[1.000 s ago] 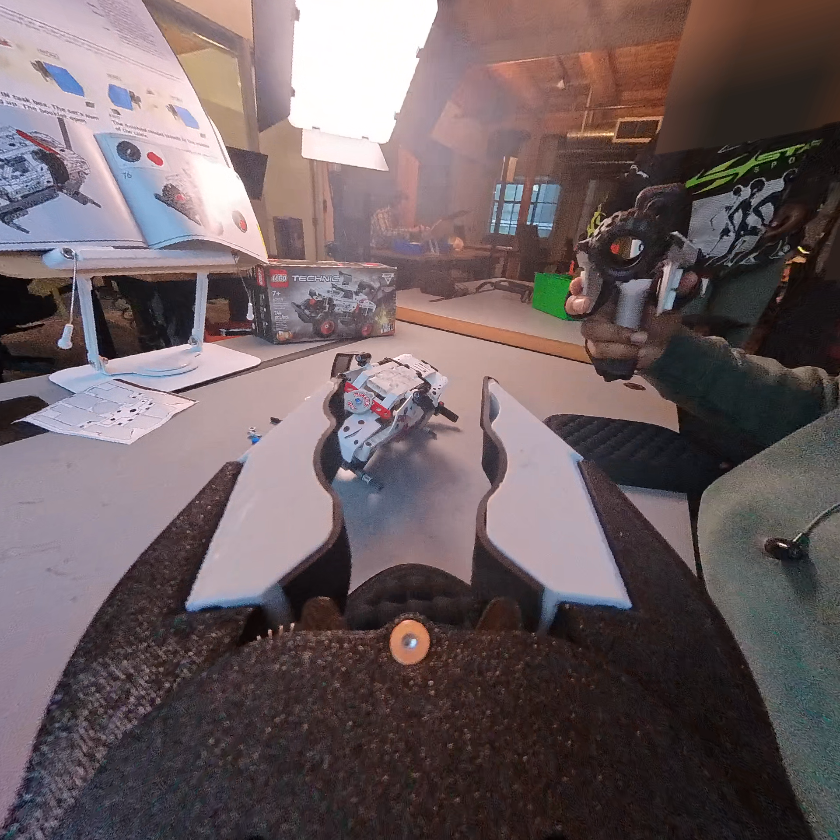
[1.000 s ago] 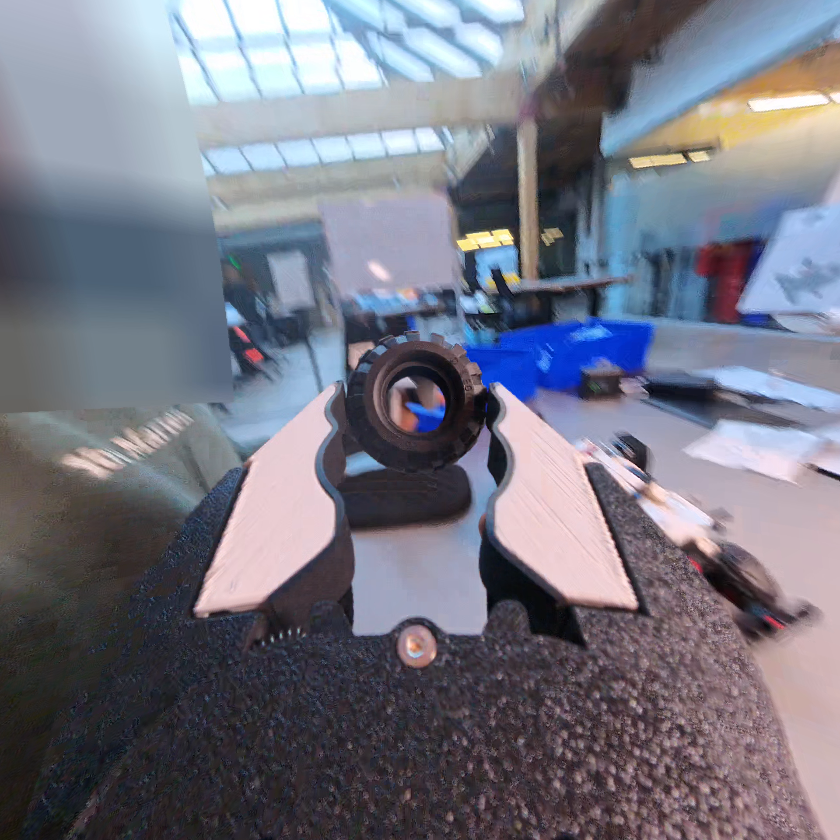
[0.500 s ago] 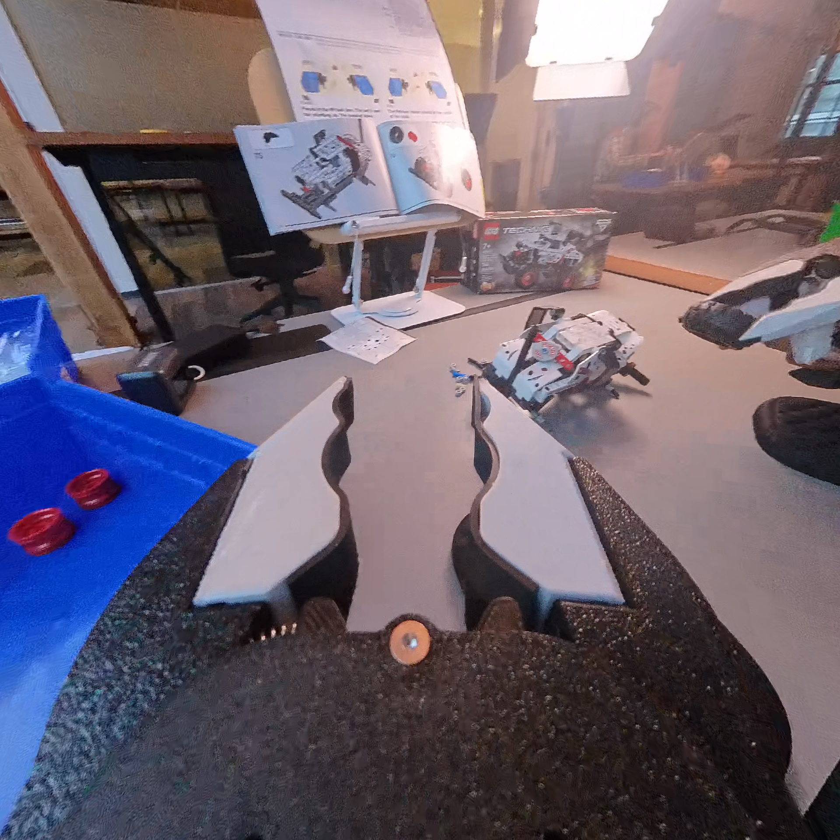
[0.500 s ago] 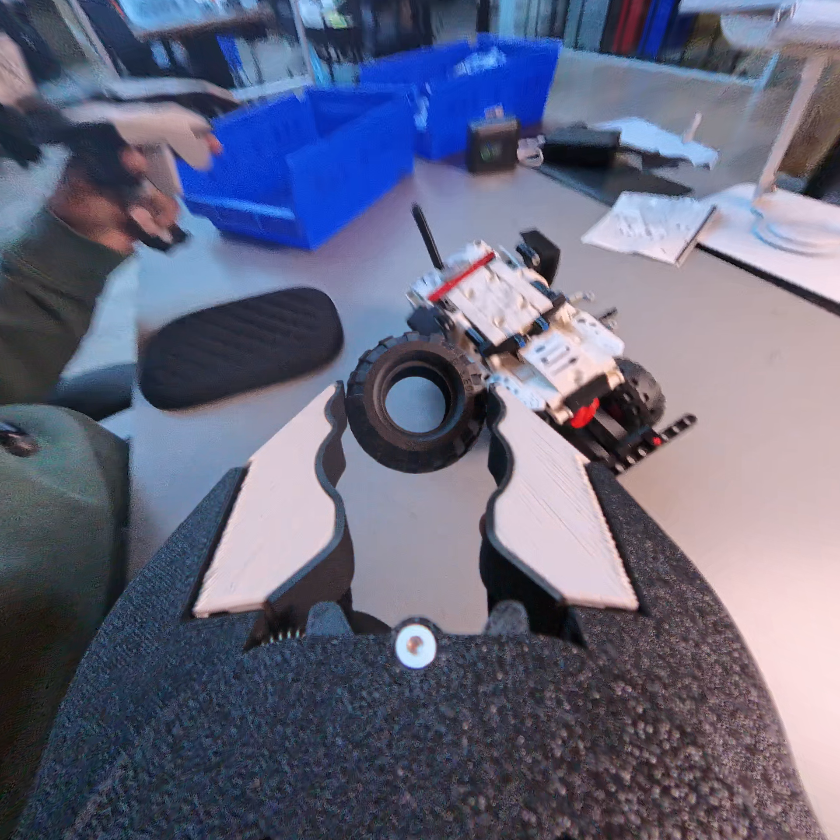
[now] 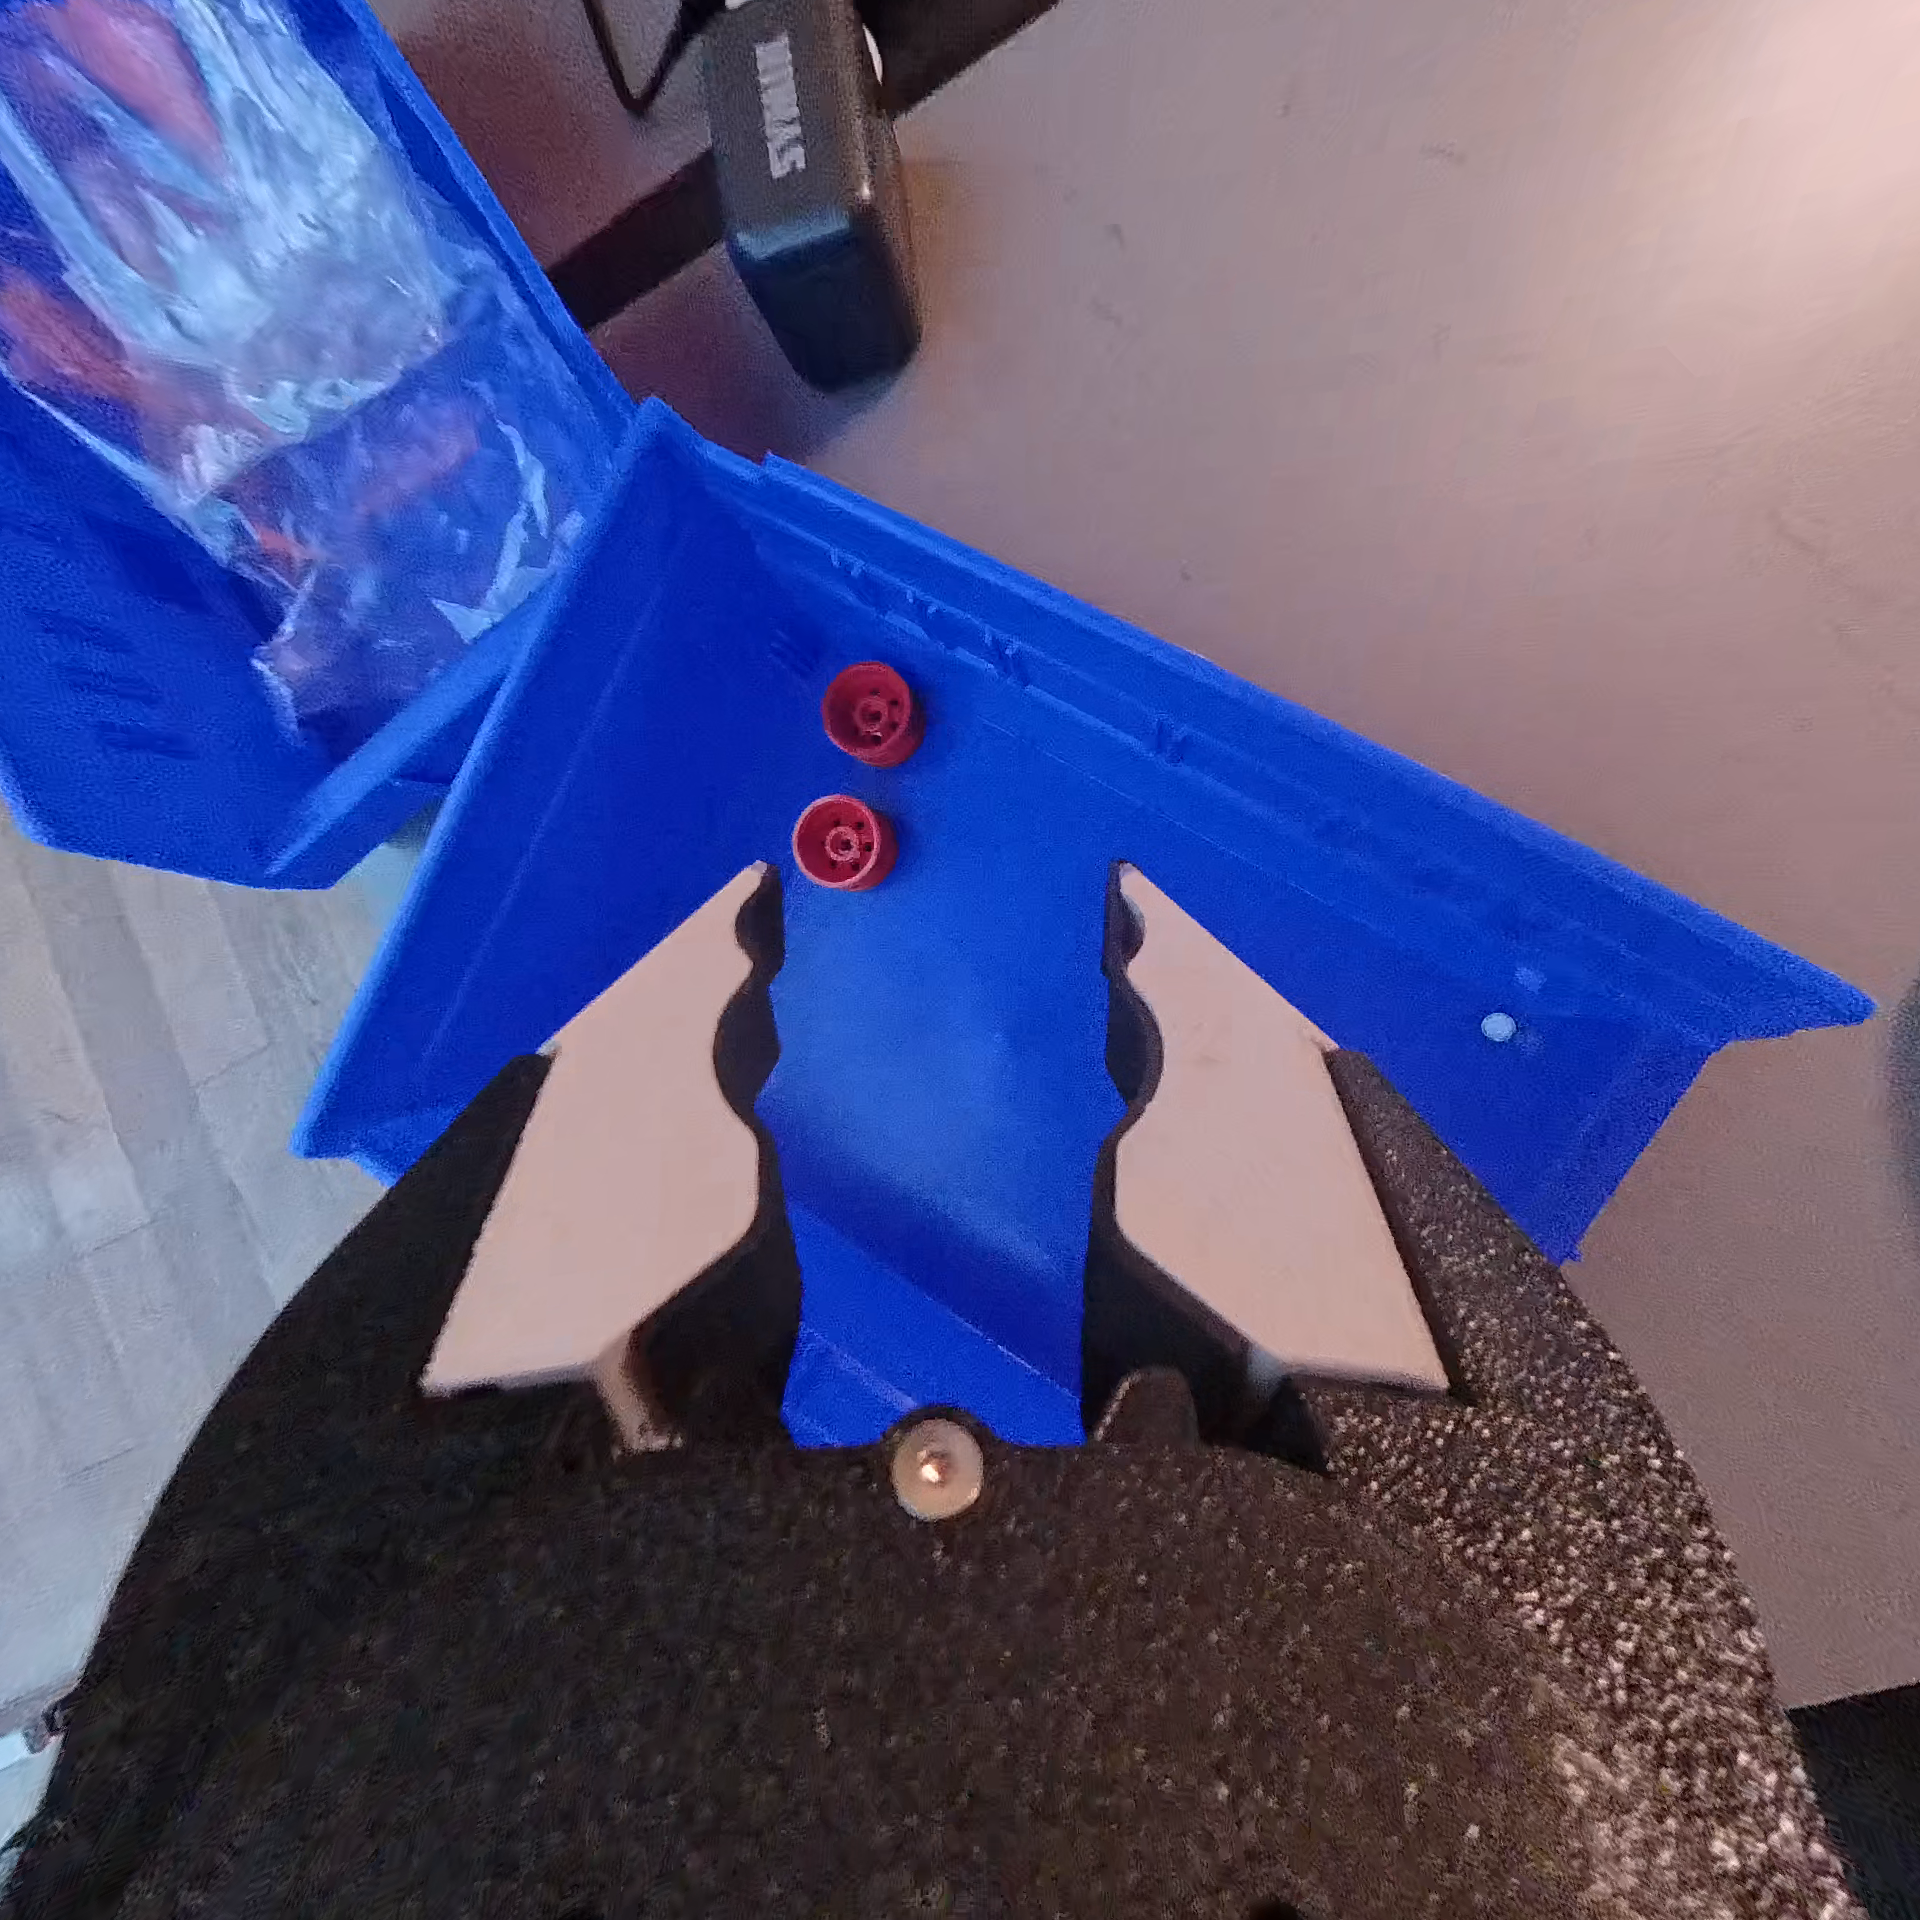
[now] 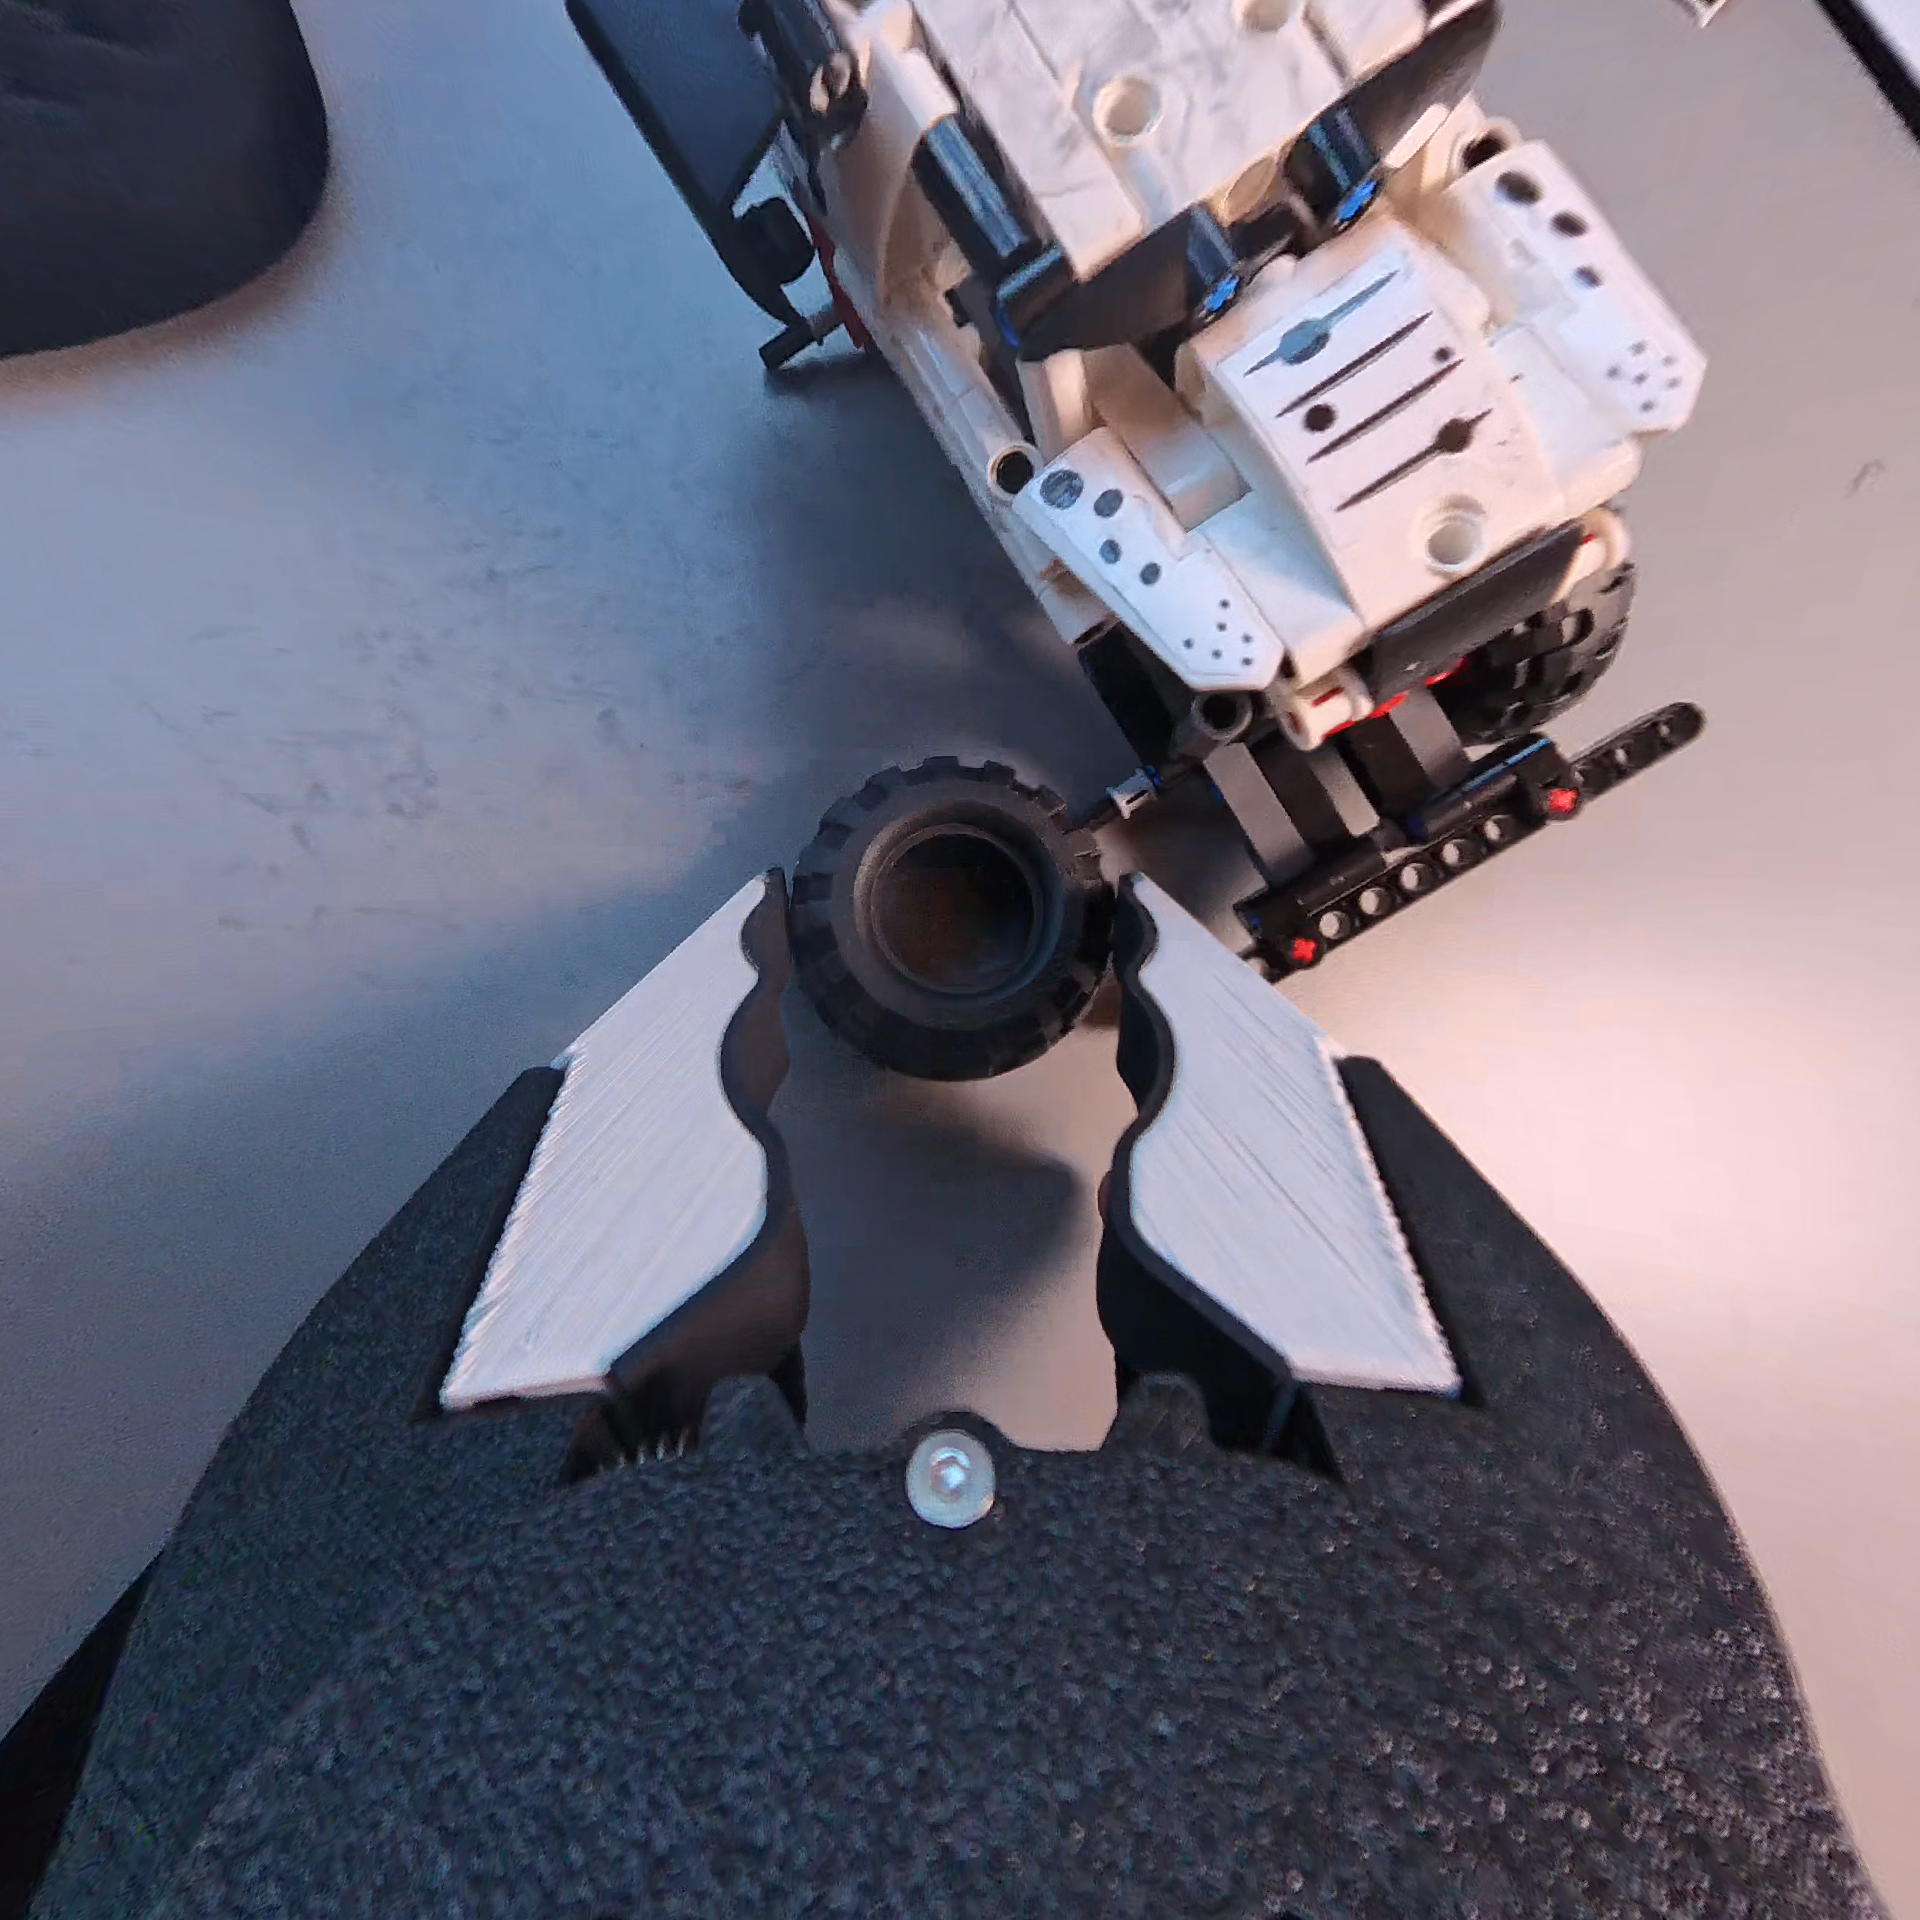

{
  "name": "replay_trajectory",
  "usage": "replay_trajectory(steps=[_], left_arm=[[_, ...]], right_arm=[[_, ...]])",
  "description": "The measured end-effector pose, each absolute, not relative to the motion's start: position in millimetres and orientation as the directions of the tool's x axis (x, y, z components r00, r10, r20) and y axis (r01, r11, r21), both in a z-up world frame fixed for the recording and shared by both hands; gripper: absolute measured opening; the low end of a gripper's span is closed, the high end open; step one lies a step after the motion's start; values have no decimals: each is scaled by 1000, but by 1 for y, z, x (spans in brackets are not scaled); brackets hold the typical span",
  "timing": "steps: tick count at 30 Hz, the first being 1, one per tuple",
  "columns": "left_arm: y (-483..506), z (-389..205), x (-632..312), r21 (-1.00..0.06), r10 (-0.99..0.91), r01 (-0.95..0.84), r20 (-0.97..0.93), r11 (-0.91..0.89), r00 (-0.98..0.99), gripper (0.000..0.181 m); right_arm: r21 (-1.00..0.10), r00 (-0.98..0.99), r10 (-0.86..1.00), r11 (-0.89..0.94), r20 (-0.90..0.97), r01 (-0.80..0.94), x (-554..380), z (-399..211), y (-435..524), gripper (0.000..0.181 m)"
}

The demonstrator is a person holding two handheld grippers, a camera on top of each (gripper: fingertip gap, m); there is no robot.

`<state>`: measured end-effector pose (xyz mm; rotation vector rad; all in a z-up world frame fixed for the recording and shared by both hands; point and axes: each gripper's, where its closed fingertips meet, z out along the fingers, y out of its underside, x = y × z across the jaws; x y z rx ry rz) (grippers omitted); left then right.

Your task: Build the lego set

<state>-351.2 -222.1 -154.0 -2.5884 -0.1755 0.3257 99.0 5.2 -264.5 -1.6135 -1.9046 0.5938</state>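
Fitting the wheels is the step in hand. On your left, the left gripper (image 5: 940, 883) hangs wide and empty over the blue bin (image 5: 1299, 862), where two red rims (image 5: 842, 842) lie just beyond its fingertips. On your right, the right gripper (image 6: 948, 902) clamps a black tyre (image 6: 945, 920) beside the truck model (image 6: 1247, 364). Next, you likely need a rim seated in that tyre.
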Motion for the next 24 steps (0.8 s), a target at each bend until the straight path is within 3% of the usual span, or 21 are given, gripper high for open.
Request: replay_trajectory(steps=[2, 9, 13, 14, 19, 24], left_arm=[[-214, -188, -369, -428, 199, 117, -152, -896, 968, 72], [-215, -263, -405, -210, 240, 213, -115, -954, 964, 72], [-218, -271, -406, -180, 230, 209, -104, -961, 968, 44], [-216, -270, -403, -186, 230, 210, -88, -960, 969, 31], [-218, -260, -399, -220, 200, 169, -126, -961, 972, 30], [-204, -168, -394, -478, 208, 42, -300, -877, 931, 30]], right_arm=[[-656, -119, 984, 178, 133, 734, 99, -266, 3, 61], [-667, -75, 989, 143, 131, 731, 100, -266, 8, 81], [-671, -95, 986, 161, 134, 724, 99, -266, 5, 83], [-673, -92, 987, 159, 134, 722, 99, -265, 5, 83], [-703, -79, 986, 158, 144, 693, 99, -259, 6, 81], [-780, -58, 991, 133, 123, 611, 99, -241, 7, 80]])
